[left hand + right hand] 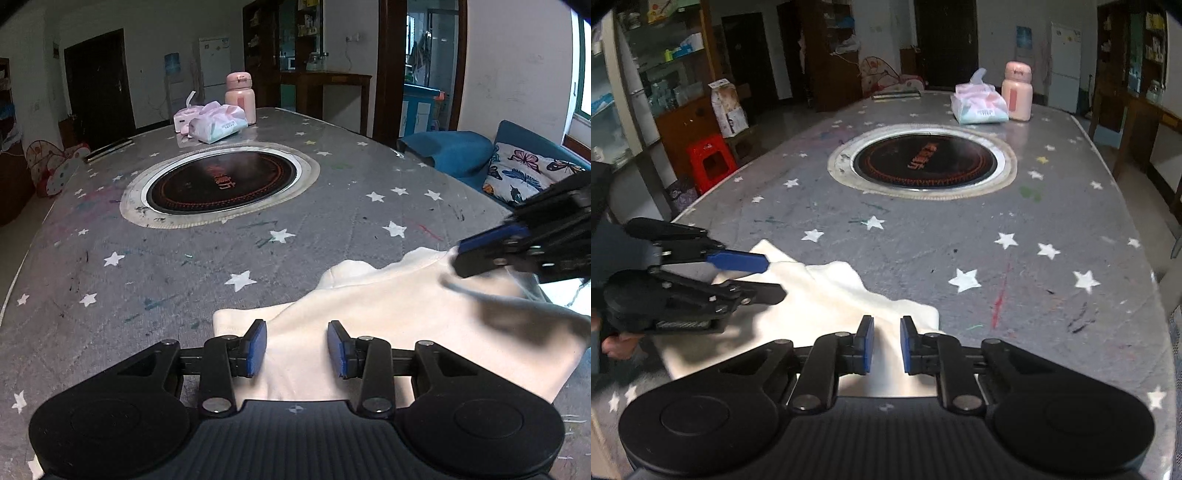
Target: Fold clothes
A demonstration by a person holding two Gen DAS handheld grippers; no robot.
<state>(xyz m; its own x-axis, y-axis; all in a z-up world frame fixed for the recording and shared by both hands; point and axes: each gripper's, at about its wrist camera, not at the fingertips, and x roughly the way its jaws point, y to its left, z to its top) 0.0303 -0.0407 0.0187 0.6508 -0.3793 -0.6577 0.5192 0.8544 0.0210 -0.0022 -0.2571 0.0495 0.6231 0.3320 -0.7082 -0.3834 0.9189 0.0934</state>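
Observation:
A white garment [388, 314] lies crumpled on the near part of the grey star-patterned table [184, 266]; it also shows in the right wrist view [827, 295]. My left gripper [296, 347] is open, its blue pads on either side of the cloth's near edge. In the right wrist view the left gripper [772, 275] shows at the left over the cloth. My right gripper [886, 345] is open over the cloth's right part. In the left wrist view the right gripper [458, 258] shows at the right, at the cloth's far edge.
A round black cooktop [221, 188] is set into the table's middle. A pink bottle [241, 96] and tissue packs [218, 123] stand at the far end. A blue sofa with a patterned cushion [517, 173] is right of the table; a red stool [711, 162] is on the left.

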